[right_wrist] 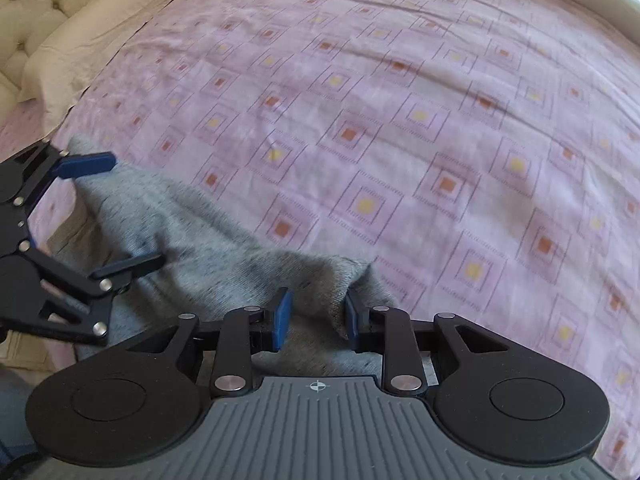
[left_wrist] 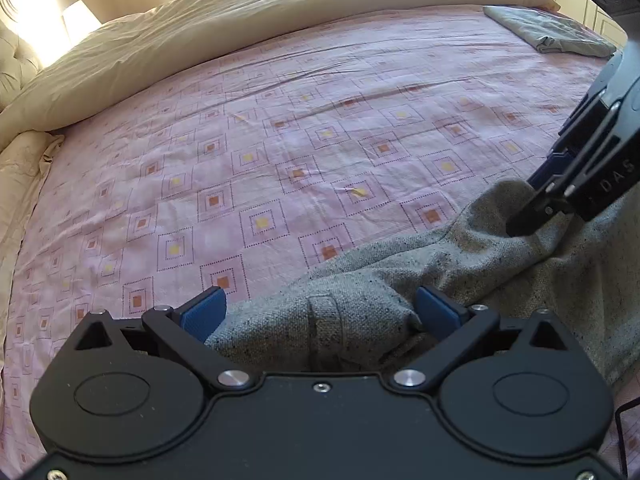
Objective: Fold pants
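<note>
Soft daylight; a lamp [left_wrist: 80,20] glares at upper left. The right wrist view is motion-blurred; fisheye bends both frames' edges.

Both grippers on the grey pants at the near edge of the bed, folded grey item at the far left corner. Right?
Not quite: the folded grey item lies at the far right corner, as the left wrist view shows. Both the left gripper and right gripper are at the grey pants on the bed.

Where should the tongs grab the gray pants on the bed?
Best at the waistband edge of the gray pants, coming from the near side of the bed. The belt loop marks that firm hem. The left tongs straddle it, wide open; the right tongs straddle a raised fold further along.
</note>
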